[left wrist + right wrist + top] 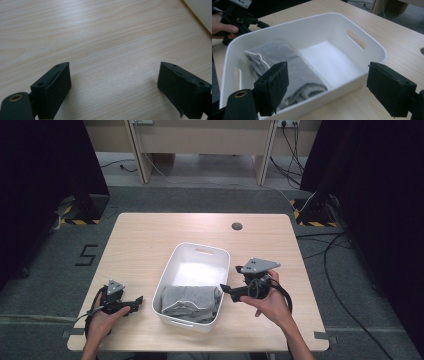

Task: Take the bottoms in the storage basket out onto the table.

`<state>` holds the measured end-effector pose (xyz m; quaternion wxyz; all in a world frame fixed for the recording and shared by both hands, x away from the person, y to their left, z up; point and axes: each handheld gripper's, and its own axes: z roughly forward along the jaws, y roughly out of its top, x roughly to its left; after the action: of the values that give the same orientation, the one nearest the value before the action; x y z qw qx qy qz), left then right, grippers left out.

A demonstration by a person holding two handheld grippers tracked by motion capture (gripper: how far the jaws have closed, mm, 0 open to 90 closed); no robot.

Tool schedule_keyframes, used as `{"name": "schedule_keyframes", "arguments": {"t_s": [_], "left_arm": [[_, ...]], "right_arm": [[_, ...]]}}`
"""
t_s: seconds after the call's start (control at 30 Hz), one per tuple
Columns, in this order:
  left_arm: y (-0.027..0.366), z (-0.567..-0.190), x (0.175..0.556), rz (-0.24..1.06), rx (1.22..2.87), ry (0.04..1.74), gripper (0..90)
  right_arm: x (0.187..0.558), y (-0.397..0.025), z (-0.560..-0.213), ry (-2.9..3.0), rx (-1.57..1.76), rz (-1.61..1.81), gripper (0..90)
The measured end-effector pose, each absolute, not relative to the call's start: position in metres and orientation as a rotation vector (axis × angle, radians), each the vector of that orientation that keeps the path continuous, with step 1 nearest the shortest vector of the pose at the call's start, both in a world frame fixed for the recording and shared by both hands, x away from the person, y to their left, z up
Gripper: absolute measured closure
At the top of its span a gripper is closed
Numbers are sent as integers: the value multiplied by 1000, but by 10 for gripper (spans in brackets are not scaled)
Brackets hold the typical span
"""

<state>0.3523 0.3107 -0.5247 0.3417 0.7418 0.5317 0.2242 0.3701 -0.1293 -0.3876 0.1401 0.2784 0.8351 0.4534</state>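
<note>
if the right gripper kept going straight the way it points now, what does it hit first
Most likely the white bin: the right gripper, jaws open, points at its long side wall from just outside. If it cleared the rim, it would reach the folded grey cloth inside. Height over the rim is hard to judge.

My right gripper point(327, 87) hangs wide open beside the white basket point(372, 45); grey folded cloth point(287, 65) fills the basket's near end.
</note>
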Motion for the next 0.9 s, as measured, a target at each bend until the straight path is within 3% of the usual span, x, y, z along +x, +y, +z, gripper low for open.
{"name": "schedule_keyframes", "arguments": {"t_s": [0.37, 0.9], "left_arm": [[311, -525, 352, 582, 1930, 1382, 107], [311, -525, 352, 585, 1927, 1382, 107]], "right_arm": [[390, -60, -377, 2634, 639, 1236, 187], [413, -1, -388, 2782, 631, 1197, 195]]}}
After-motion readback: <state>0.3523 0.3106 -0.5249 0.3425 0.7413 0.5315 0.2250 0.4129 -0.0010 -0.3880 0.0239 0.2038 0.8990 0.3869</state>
